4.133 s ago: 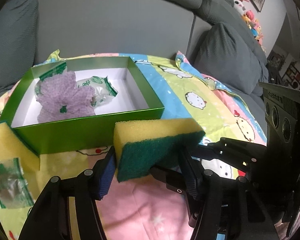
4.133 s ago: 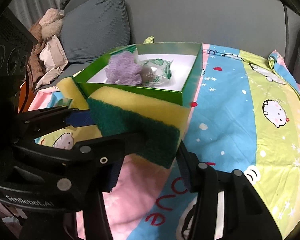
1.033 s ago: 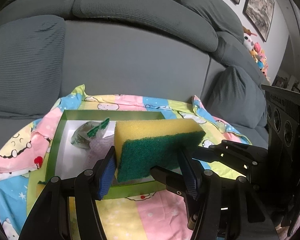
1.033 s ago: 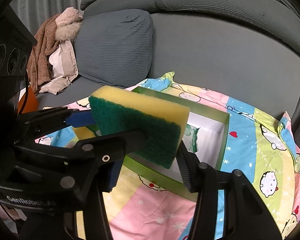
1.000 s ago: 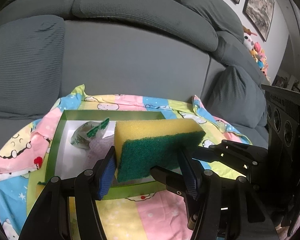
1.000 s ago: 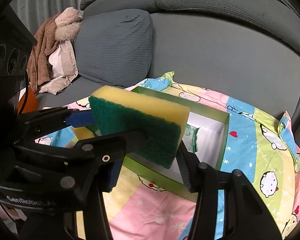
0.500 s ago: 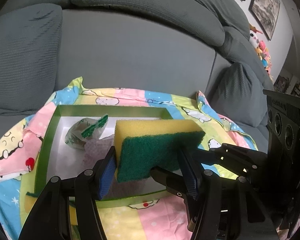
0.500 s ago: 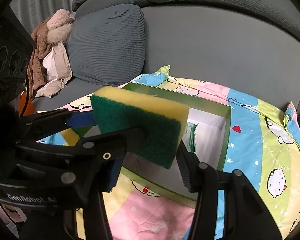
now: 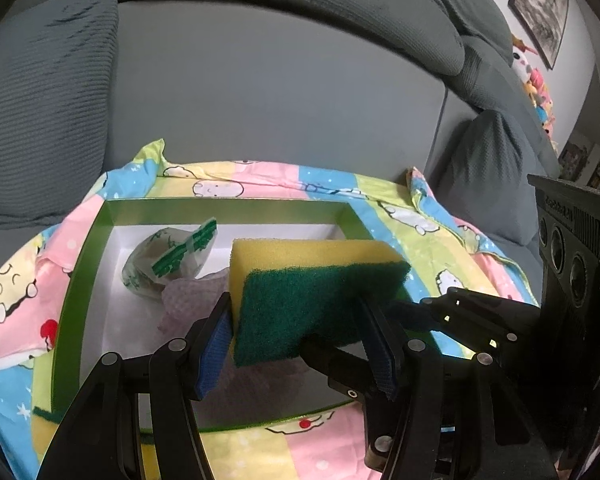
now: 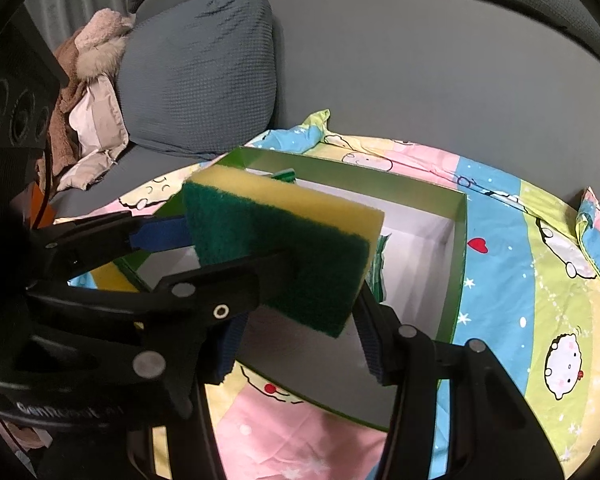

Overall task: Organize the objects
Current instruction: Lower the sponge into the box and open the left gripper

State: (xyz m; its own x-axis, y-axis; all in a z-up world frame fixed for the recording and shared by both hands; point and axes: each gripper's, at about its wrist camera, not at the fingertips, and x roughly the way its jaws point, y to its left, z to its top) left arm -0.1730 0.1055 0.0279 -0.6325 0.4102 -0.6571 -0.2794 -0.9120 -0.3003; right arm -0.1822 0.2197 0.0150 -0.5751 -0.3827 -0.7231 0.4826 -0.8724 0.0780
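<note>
One yellow sponge with a dark green scouring face (image 9: pixel 320 296) (image 10: pixel 276 248) hangs above the open green box (image 9: pixel 228 204) (image 10: pixel 460 240). Both grippers grip it. My left gripper (image 9: pixel 296 320) (image 10: pixel 204 256) is shut on its ends with blue pads. My right gripper (image 10: pixel 300 312) (image 9: pixel 380 320) is shut on it from the right side. Inside the white-lined box lie a crumpled packet with green print (image 9: pixel 168 264) (image 10: pixel 376 264) and a purple cloth (image 9: pixel 192 300), partly hidden behind the sponge.
The box sits on a cartoon-print blanket (image 9: pixel 440 256) (image 10: pixel 540 280) spread over a grey sofa (image 9: pixel 260 92). A second yellow sponge (image 9: pixel 40 428) (image 10: pixel 112 276) lies outside the box's near left corner. Cushions (image 10: pixel 196 76) and piled clothes (image 10: pixel 84 92) lie to the left.
Both grippers have carried the sponge forward and down toward the box. The box now looks larger and lies more directly under the sponge. Neither grip has altered.
</note>
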